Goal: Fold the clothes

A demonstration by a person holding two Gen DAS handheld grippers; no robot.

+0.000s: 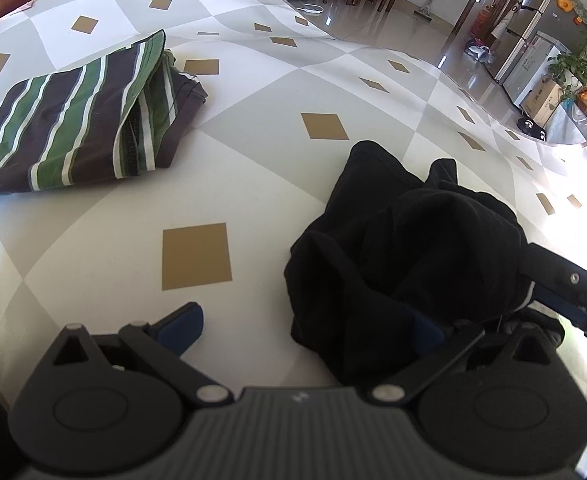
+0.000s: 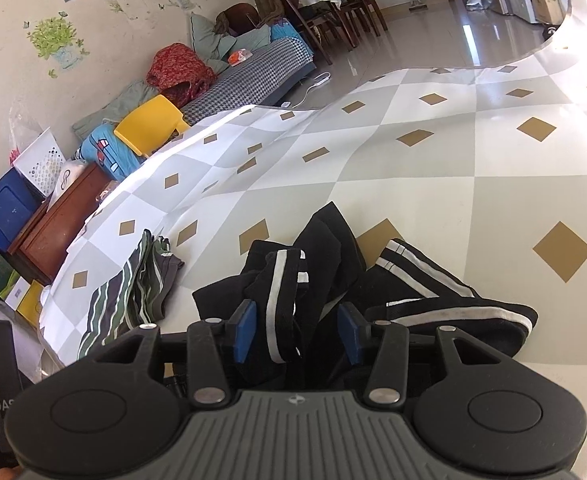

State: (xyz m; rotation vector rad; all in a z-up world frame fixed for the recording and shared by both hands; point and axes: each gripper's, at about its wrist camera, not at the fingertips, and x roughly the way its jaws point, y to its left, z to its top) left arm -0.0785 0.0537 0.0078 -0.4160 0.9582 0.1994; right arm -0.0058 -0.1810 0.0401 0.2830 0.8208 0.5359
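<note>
A crumpled black garment (image 1: 405,248) with white side stripes (image 2: 445,312) lies in a heap on the checked tablecloth (image 1: 253,184). My left gripper (image 1: 305,330) stands wide open just in front of the heap. Black cloth drapes over its right finger, and its left finger (image 1: 185,326) is over bare cloth. My right gripper (image 2: 297,332) is open, with a striped fold of the black garment standing loosely between its blue pads (image 2: 245,334). A folded green, black and white striped garment (image 1: 73,120) (image 2: 129,292) rests flat to the left.
The tablecloth (image 2: 453,184) with gold diamonds stretches far ahead and right. Past its left edge are a wooden cabinet (image 2: 61,216), a blue box (image 2: 1,208), a yellow chair (image 2: 153,124) and a cluttered sofa (image 2: 245,72). Dining chairs and a fridge stand across the shiny floor.
</note>
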